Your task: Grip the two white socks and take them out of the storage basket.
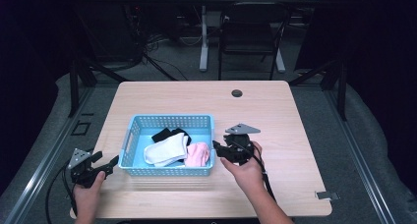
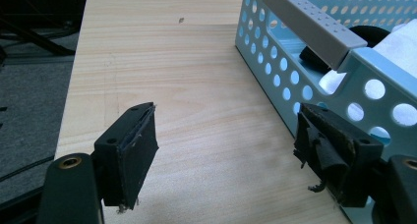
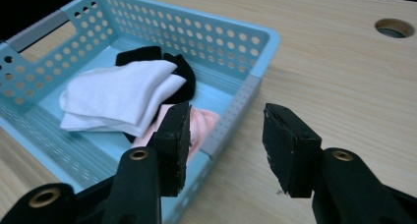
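Seemingly done: white sock point(image 1: 166, 151), pink sock point(image 1: 198, 154) and black sock point(image 1: 169, 133) lie in the basket point(image 1: 172, 121) mid-frame; left gripper point(image 1: 109, 162) and right gripper point(image 1: 217, 147) both gape empty.

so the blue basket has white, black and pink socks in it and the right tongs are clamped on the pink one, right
Not clamped: the right tongs stand open with nothing between them, beside the blue basket, as the right gripper view shows. The white, black and pink socks do lie inside.

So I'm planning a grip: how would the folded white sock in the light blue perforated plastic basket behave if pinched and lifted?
The folded white sock is probably floppy: soft cloth, so it would likely unfold and dangle. It looks light. It overlaps the black sock, which might drag along.
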Demonstrator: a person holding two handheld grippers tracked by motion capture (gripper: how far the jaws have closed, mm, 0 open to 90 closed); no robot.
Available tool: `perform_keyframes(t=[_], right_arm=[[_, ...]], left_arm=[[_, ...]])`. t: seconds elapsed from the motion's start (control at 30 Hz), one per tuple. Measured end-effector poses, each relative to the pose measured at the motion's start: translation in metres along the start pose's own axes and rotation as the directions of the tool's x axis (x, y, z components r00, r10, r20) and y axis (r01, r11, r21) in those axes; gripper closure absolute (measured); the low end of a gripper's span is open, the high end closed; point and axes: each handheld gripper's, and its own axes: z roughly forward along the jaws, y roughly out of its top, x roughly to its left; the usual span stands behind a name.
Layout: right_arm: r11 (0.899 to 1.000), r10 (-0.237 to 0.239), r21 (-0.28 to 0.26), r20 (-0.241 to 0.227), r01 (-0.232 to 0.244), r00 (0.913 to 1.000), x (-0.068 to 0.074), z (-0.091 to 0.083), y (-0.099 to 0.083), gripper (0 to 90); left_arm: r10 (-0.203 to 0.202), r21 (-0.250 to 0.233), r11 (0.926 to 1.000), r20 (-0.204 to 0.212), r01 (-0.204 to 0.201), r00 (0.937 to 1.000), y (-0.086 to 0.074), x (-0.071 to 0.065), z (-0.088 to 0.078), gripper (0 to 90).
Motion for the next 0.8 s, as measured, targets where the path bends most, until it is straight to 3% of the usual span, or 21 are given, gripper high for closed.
perform_keyframes(t=[0.13,0.3,0.47,0.6,0.8], right_arm=[[1.0,0.002,0.005,-0.023,-0.001,0.9997,0.009,0.012,0.011,57.4],[0.999,0.038,0.024,-0.06,-0.037,0.9975,0.018,0.028,0.021,59.7],[0.992,0.078,0.109,-0.089,-0.068,0.993,0.032,0.06,0.035,64.2],[0.973,0.137,0.202,-0.11,-0.113,0.9844,0.039,0.081,0.041,65.7],[0.927,0.225,0.332,-0.122,-0.174,0.9667,0.042,0.11,0.046,66.3]], left_arm=[[0.0,-0.001,1.0,-0.001,0.0,1.0,0.0,0.0,0.0,23.8],[-0.001,-0.002,1.0,0.001,0.001,1.0,0.0,0.0,0.0,23.8],[-0.003,-0.006,1.0,0.0,0.003,1.0,0.0,0.001,0.0,23.8],[-0.002,-0.006,1.0,0.001,0.002,1.0,0.0,0.001,0.0,23.8],[-0.006,-0.008,1.0,0.003,0.006,1.0,0.0,0.001,0.0,23.8]])
